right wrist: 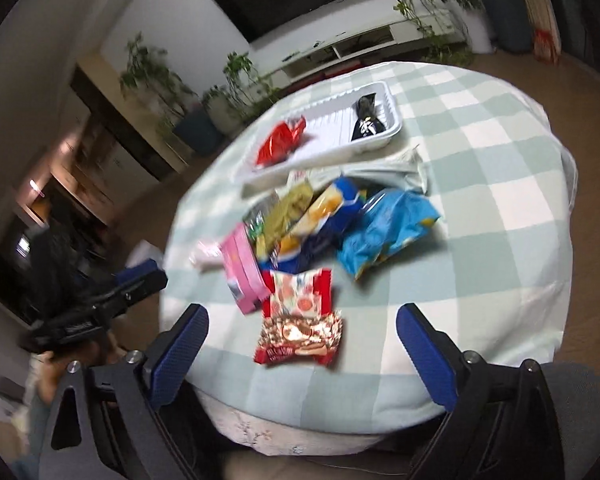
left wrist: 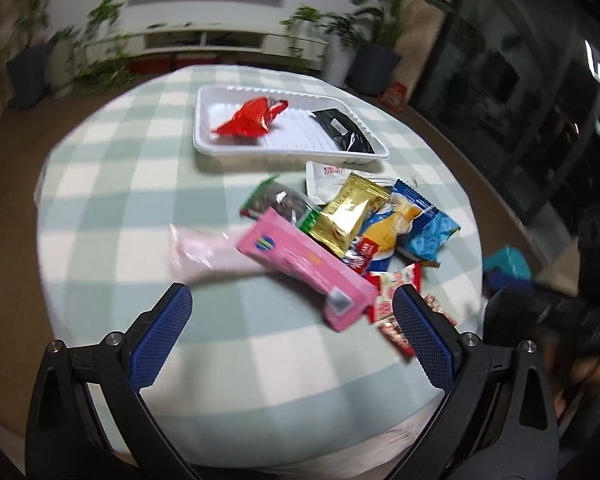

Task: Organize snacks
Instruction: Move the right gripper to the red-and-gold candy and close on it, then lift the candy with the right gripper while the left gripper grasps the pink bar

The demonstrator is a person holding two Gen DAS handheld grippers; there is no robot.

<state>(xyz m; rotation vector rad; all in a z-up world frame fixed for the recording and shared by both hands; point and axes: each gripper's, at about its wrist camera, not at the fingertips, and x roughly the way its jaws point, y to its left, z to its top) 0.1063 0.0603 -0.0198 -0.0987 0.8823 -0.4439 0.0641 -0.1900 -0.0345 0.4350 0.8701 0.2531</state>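
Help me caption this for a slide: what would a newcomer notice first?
A bright heap of snack packets lies mid-table on the green-and-white checked cloth, a pink box nearest. Behind it, a white tray holds a red packet and a black packet.

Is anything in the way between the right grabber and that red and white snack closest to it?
Nothing visible is. The right gripper is open, and the red and white snack lies flat on the checked tablecloth right ahead of its fingers, at the near edge of the pile, with nothing on top of it.
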